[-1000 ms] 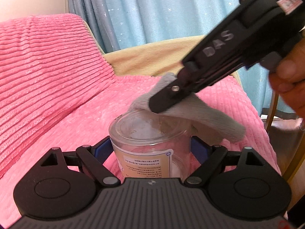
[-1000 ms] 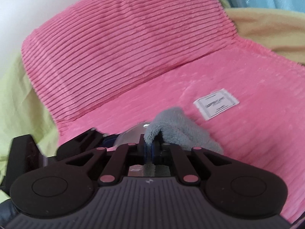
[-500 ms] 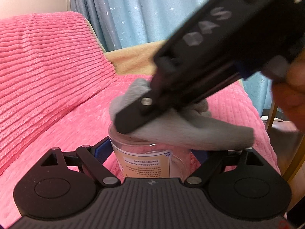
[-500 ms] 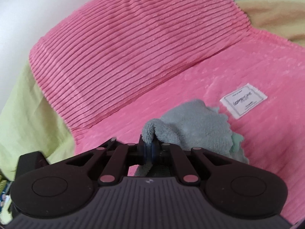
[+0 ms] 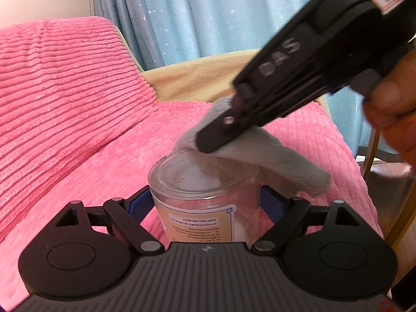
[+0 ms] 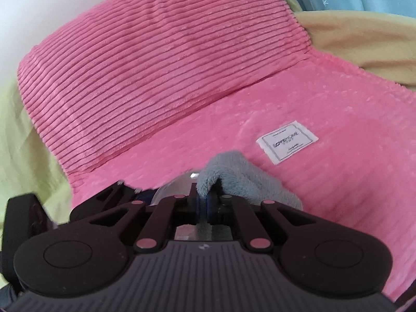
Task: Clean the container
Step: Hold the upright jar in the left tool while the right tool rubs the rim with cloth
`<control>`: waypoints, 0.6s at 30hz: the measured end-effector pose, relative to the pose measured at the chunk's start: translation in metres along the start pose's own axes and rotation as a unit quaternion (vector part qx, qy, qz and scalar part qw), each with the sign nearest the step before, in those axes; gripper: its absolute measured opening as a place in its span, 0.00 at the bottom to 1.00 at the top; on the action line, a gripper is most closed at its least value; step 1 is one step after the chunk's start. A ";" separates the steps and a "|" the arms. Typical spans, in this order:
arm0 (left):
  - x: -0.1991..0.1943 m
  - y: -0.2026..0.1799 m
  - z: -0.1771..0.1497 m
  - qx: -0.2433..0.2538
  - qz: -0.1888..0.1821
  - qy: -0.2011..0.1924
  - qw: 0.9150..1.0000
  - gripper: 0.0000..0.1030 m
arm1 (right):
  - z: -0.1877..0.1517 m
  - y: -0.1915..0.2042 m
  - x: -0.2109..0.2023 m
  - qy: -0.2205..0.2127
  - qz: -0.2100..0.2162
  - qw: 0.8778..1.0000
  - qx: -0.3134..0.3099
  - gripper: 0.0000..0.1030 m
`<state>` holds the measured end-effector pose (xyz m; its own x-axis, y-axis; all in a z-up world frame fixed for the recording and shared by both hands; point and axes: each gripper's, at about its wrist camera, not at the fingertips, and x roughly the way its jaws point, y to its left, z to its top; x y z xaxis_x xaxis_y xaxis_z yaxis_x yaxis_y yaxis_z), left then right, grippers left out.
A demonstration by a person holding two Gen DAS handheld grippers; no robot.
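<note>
Both grippers are working: your left gripper is clamping the clear container between its fingers, your right gripper is pinching the grey cloth, rubbing the top just ahead; sides, inside seemingly waiting

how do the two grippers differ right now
The left gripper has its jaws set wide around the clear jar; the right gripper is nearly closed, pinching the grey cloth. The left holds the jar upright; the right angles down onto the jar's top. Both are black with blue pads.
</note>
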<state>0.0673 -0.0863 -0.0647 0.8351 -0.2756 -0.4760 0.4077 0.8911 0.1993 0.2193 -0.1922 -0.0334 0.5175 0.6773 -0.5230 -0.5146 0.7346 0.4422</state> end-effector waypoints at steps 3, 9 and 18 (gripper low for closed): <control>-0.003 0.008 -0.004 -0.001 0.000 0.002 1.000 0.84 | -0.002 0.002 0.001 0.010 0.028 1.000 0.011 0.04; 0.011 0.032 -0.007 -0.003 0.004 0.004 1.000 0.84 | -0.004 0.015 0.017 0.010 0.060 0.998 0.014 0.03; 0.032 0.054 0.001 -0.009 0.002 0.006 1.000 0.84 | 0.006 0.003 0.026 -0.025 0.011 1.000 0.010 0.02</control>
<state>0.1166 -0.0470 -0.0678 0.8327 -0.2676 -0.4848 0.3969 0.8989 0.1857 0.2356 -0.1722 -0.0418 0.5389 0.6947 -0.4764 -0.5135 0.7193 0.4679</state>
